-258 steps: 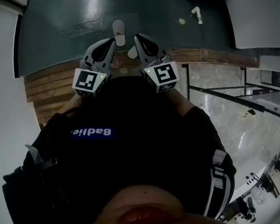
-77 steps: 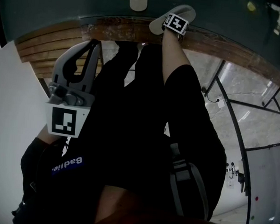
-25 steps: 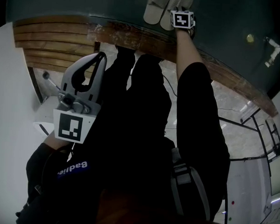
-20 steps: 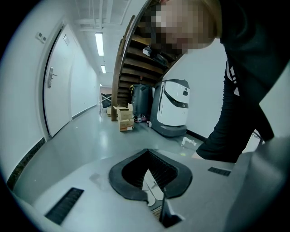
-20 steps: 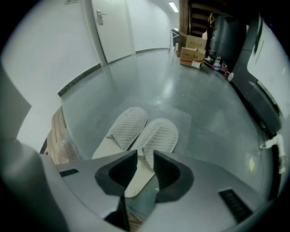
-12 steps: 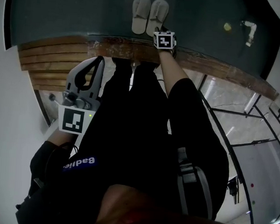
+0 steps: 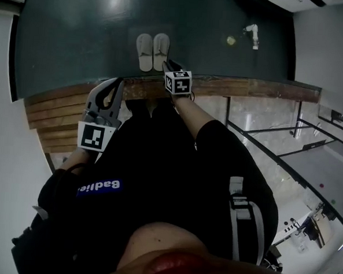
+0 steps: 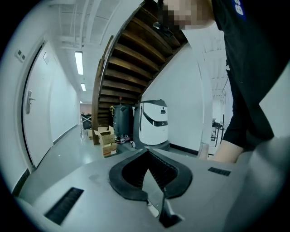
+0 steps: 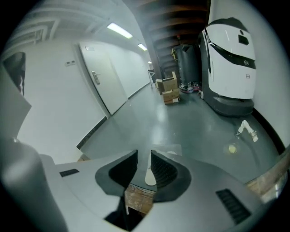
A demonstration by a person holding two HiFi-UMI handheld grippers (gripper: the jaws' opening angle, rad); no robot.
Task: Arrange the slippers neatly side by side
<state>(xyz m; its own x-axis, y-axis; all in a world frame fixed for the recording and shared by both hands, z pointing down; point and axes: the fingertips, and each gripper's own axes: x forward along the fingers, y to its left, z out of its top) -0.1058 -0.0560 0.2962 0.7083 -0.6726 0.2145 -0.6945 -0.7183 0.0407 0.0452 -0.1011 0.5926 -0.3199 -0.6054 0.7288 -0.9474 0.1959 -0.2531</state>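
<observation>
Grey-green floor (image 7: 79, 29) spreads wide and bare, bounded at the left by a white wall (image 7: 5, 152) and along its near side by the edge of a wooden step (image 7: 238, 86) on which the person stands. At the left, above curved wooden treads (image 7: 48, 117), the left tool (image 8: 146, 152) is held up with its jaws pressed together at the tips and nothing between them; it looks toward a staircase (image 8: 129, 68) and a white machine (image 8: 153, 122). The slippers (image 7: 152, 51) lie on the floor just past the step edge, side by side and touching, toes away from the person, with open floor on the other three sides. Just right of them the right tool (image 9: 144, 154) hangs over the edge, jaws spread and empty. Farther right, well apart, lie a small yellowish ball (image 7: 230, 41) and a small white object (image 7: 252, 35).
</observation>
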